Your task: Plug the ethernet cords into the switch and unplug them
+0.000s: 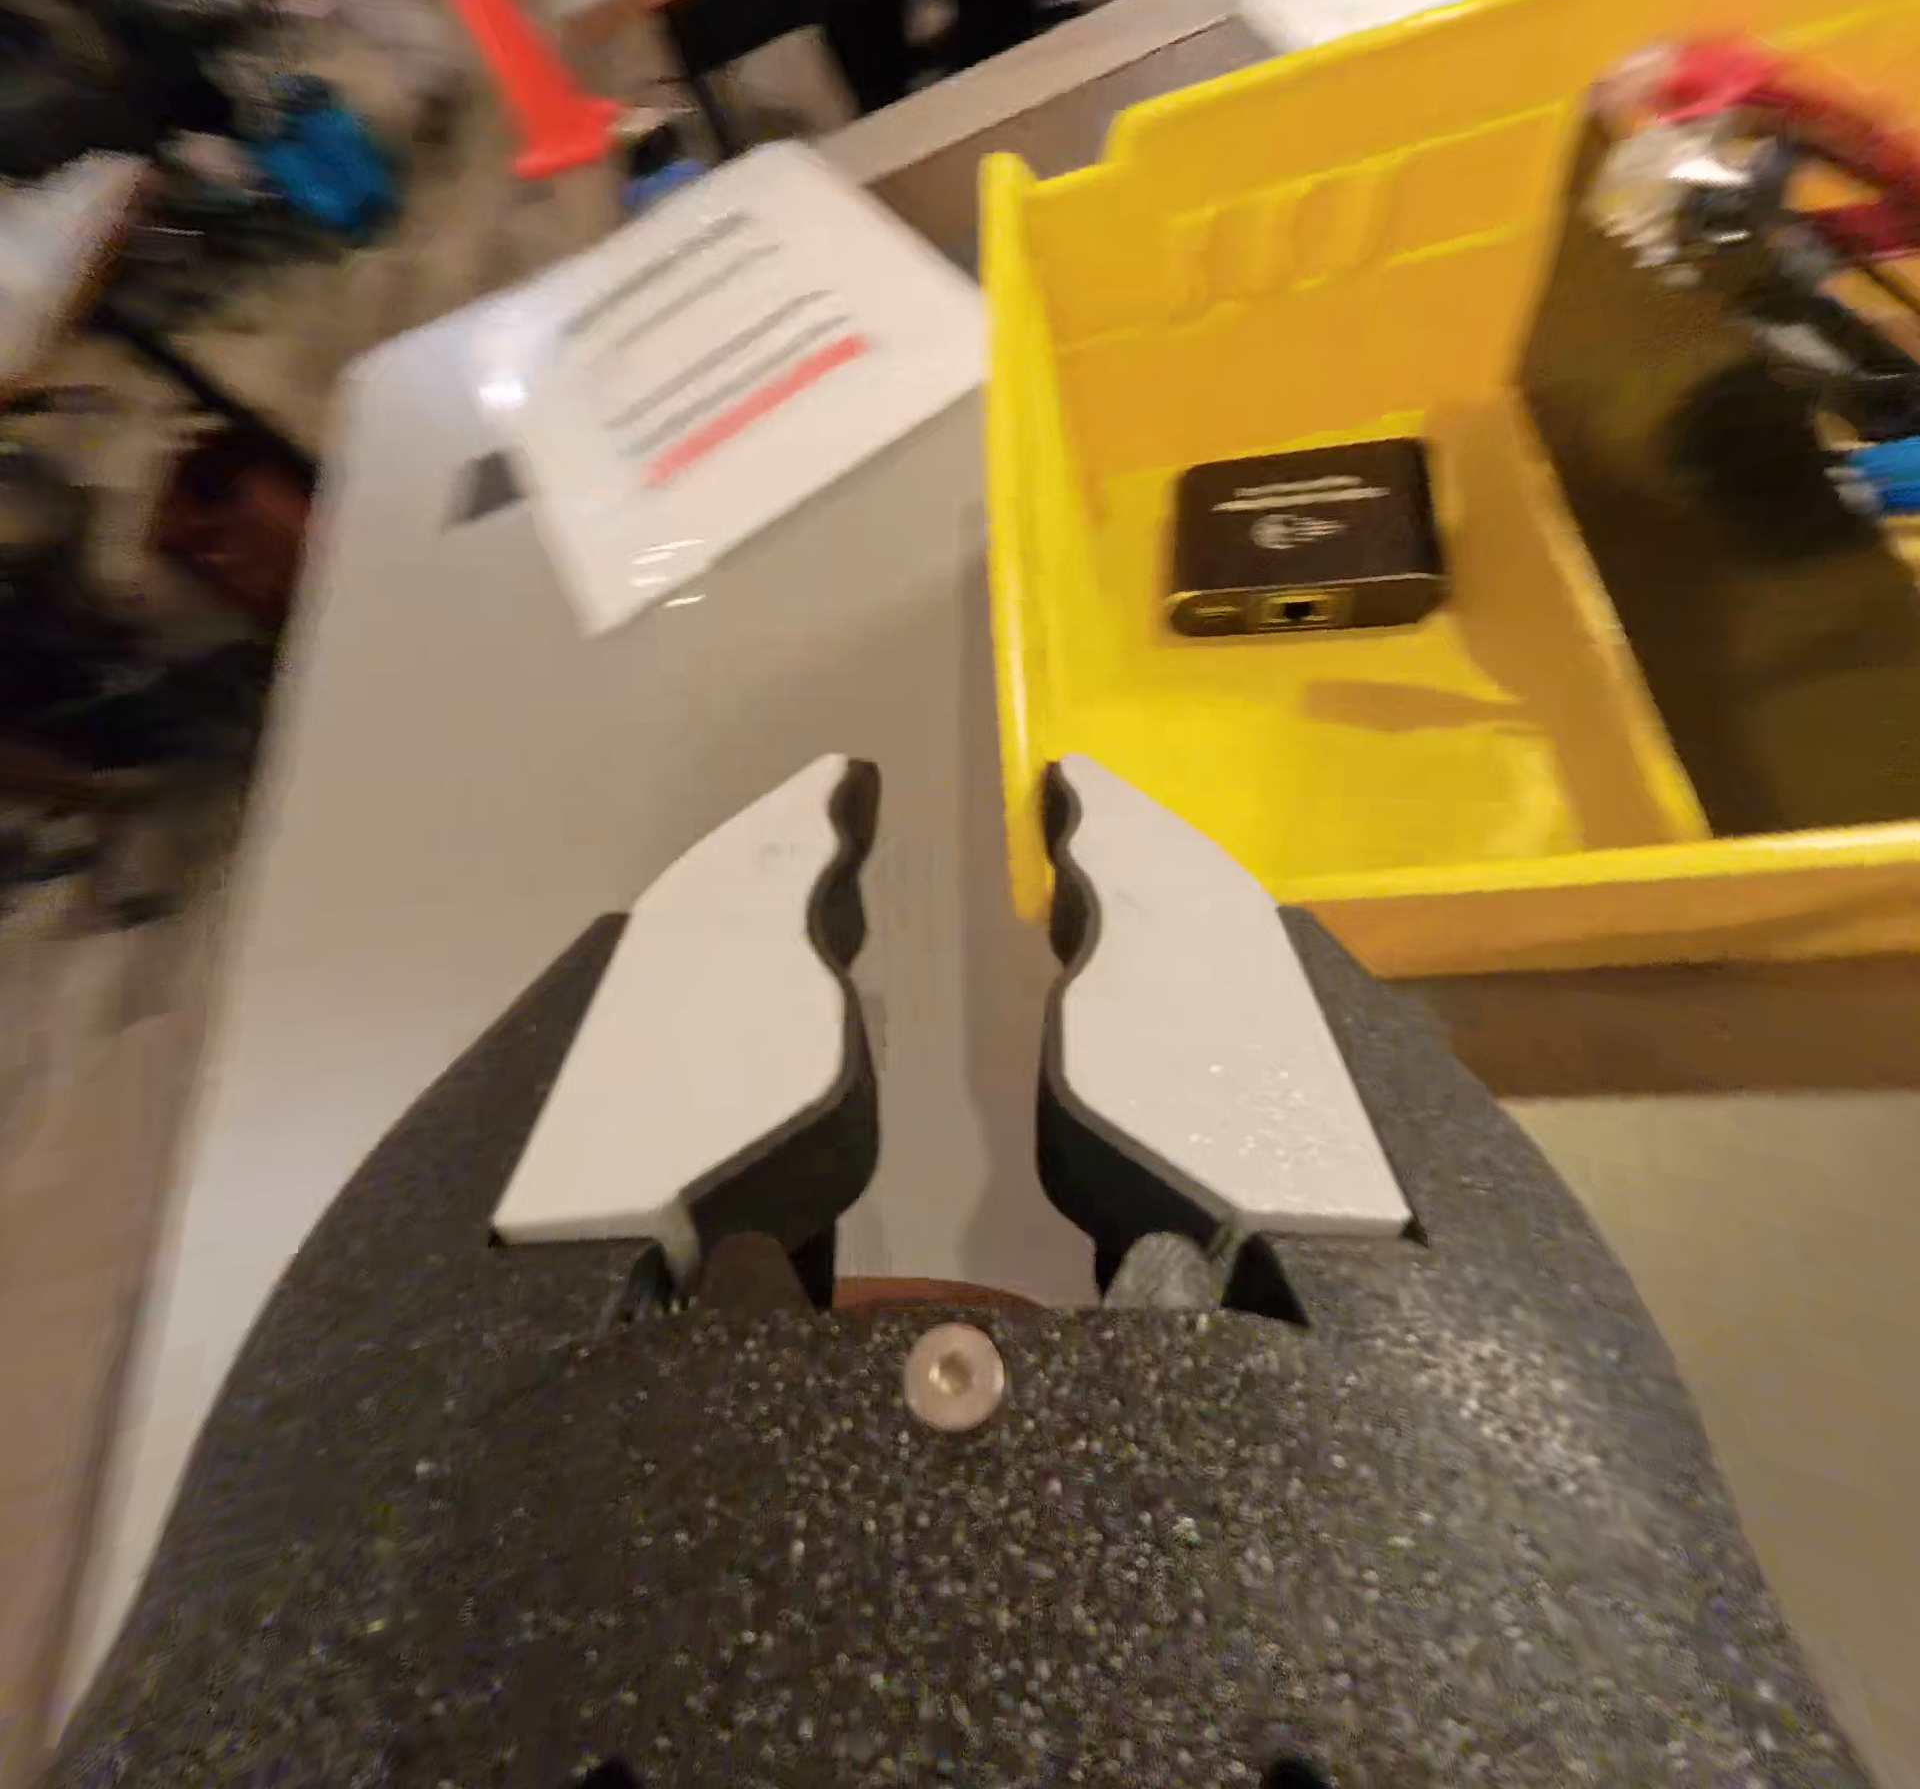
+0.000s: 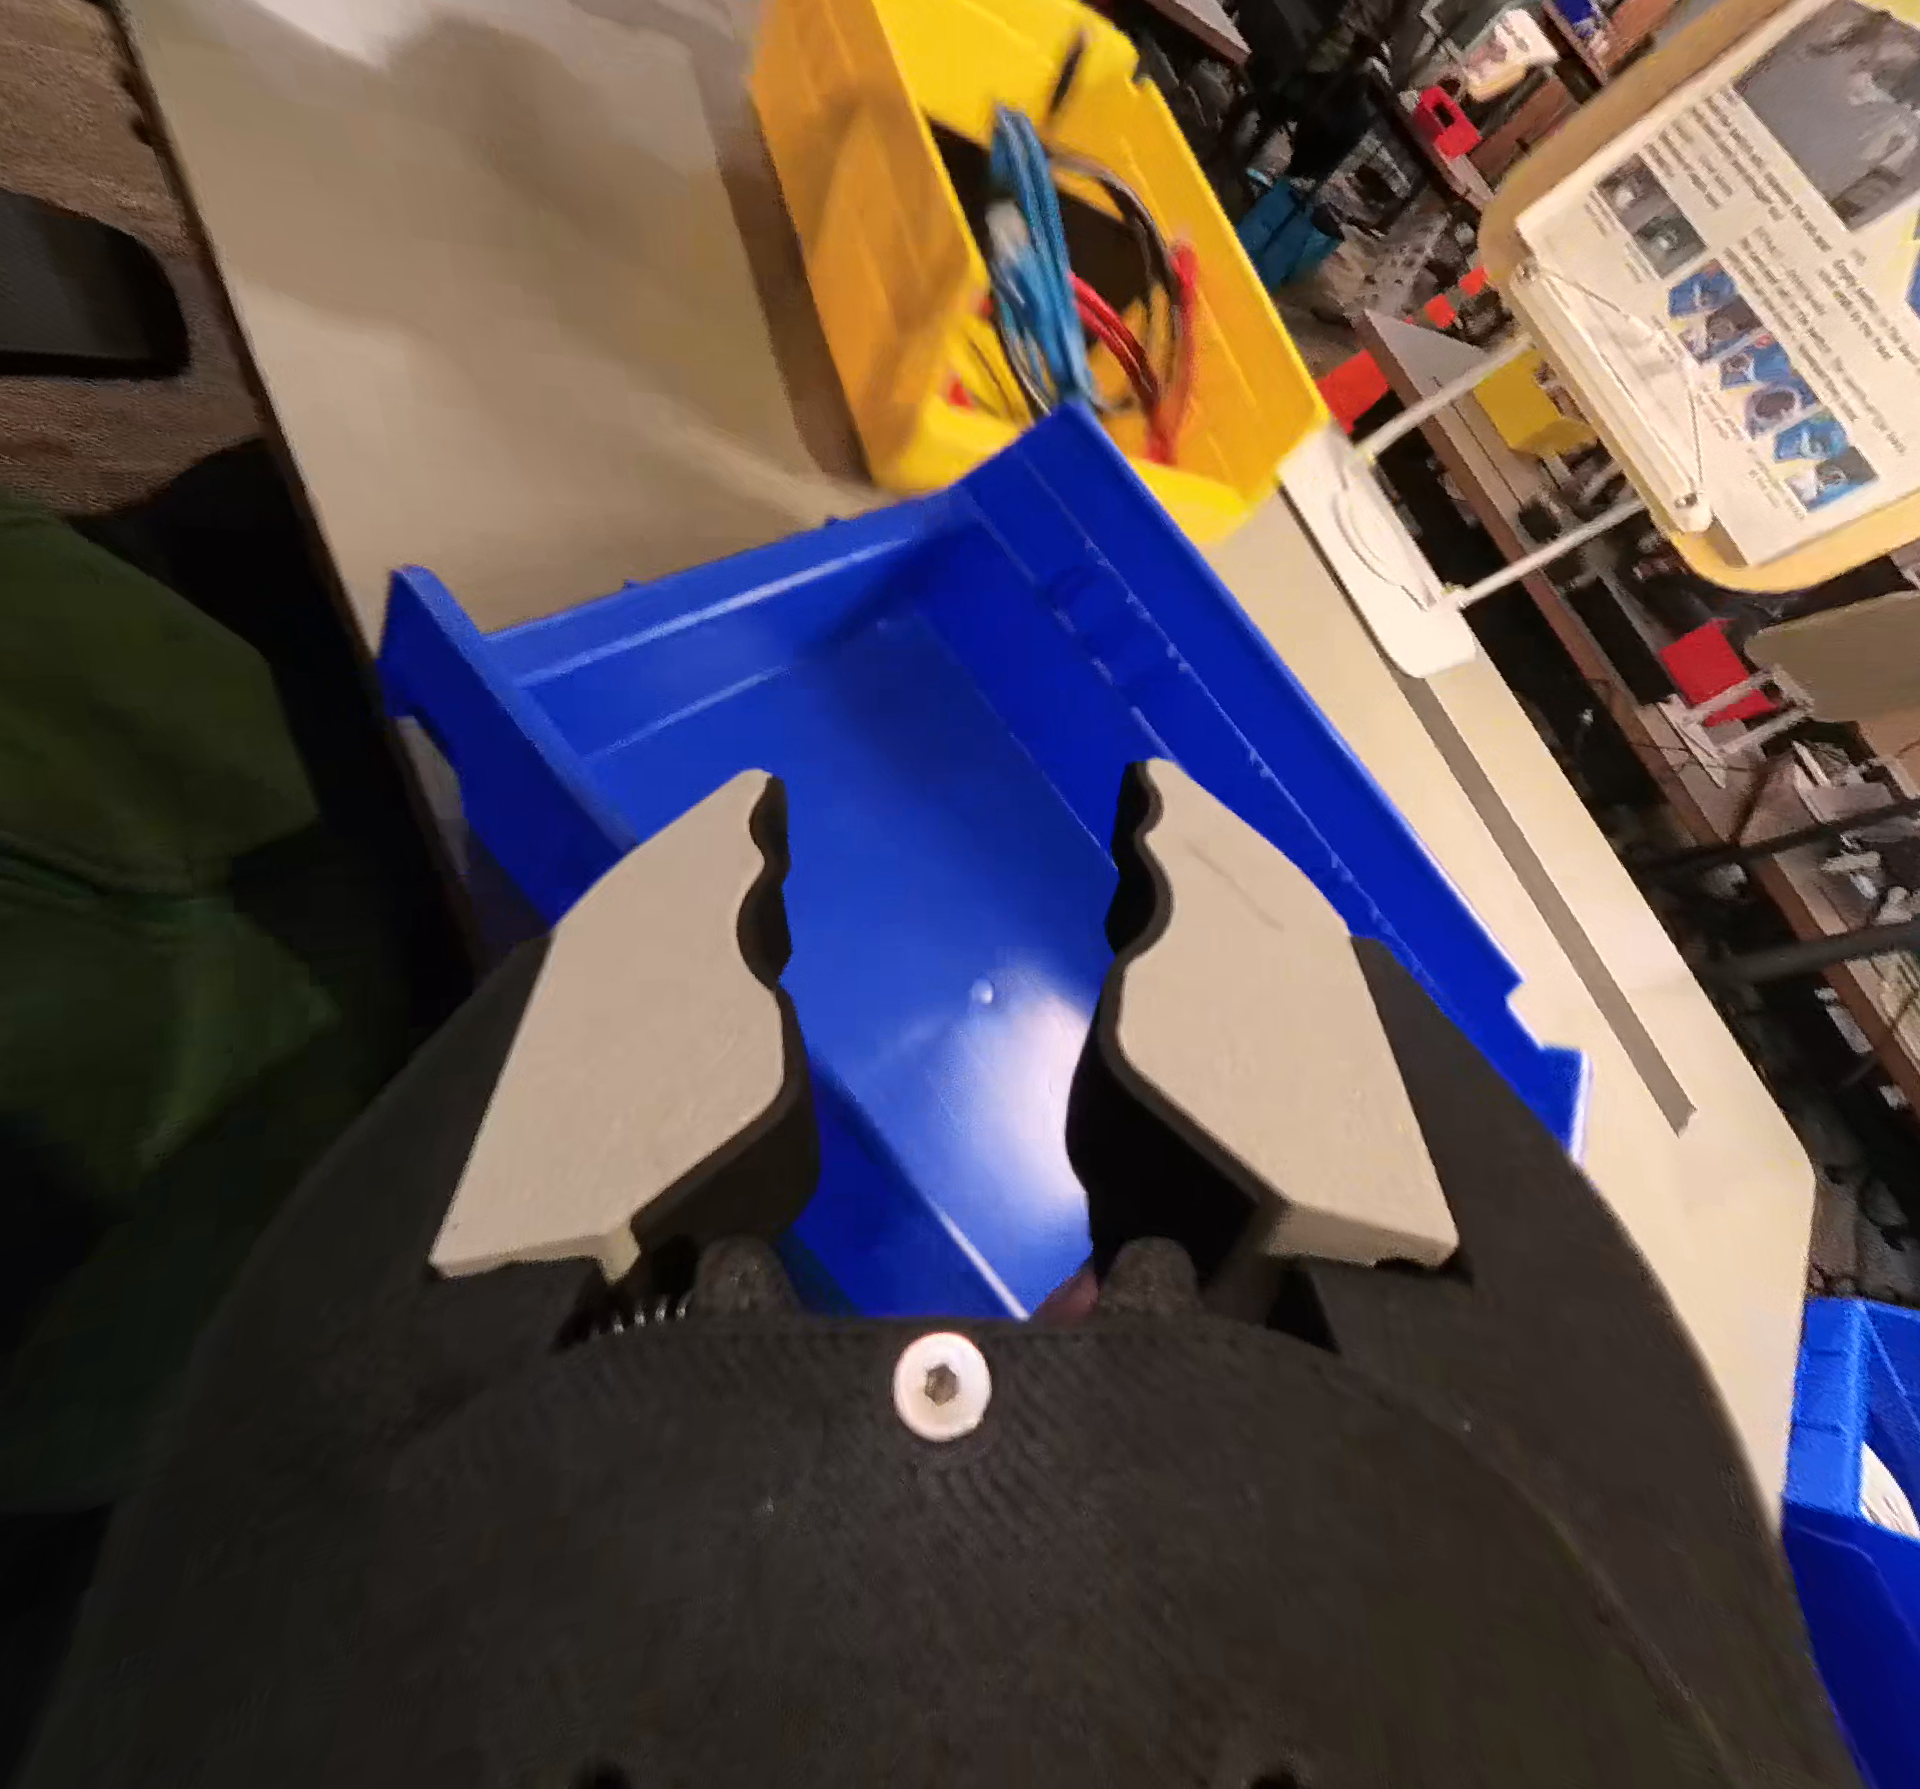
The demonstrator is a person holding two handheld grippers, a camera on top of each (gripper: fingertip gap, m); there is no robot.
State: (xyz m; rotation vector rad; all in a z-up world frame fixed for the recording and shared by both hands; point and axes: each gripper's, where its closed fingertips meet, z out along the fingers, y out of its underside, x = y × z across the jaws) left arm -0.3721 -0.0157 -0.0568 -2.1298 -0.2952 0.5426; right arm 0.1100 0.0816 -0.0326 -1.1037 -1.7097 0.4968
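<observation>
A small black switch box [image 1: 1307,534] lies on the floor of a yellow bin [image 1: 1049,451], its port side facing me. Blurred red and blue cords [image 1: 1870,482] sit in the bin's right compartment. My left gripper [image 1: 961,783] is open and empty, just left of the bin's near corner, above the table. In the right wrist view the yellow bin [image 2: 1226,243] holds a tangle of blue cords [image 2: 1029,264] and red cords [image 2: 1164,347]. My right gripper [image 2: 951,794] is open and empty, over an empty blue bin [image 2: 935,659] that stands in front of the yellow one.
A white laminated sheet [image 1: 707,378] lies on the pale table [image 1: 520,804] left of the yellow bin. A second blue bin [image 2: 1849,1490] sits at the table's right. A white stand [image 2: 1392,576] with a printed board [image 2: 1725,285] stands beyond. Cluttered shelves and orange cones lie past the table edges. Across from one pair of fingers to the other is roughly 50 cm.
</observation>
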